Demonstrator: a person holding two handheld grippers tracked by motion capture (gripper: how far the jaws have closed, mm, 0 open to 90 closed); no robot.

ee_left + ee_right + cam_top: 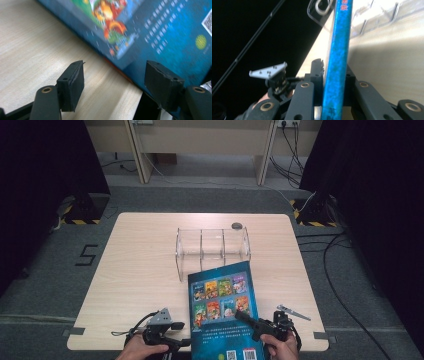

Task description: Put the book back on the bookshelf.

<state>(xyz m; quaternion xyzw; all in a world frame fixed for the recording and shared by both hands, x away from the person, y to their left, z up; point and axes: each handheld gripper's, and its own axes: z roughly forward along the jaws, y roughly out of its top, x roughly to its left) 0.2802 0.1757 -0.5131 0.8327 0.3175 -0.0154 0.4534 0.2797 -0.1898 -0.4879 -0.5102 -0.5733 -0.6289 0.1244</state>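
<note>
Book (160, 32) cover print blurred just beyond the left claw (120, 75), its far corners cut off. Book's lower end runs off frame beside the right claw (250, 322); cover text too small to read.

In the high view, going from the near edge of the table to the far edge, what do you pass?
Right gripper clamped on the blue book → clear plastic rack → small dark round thing by the table's far edge.
</note>
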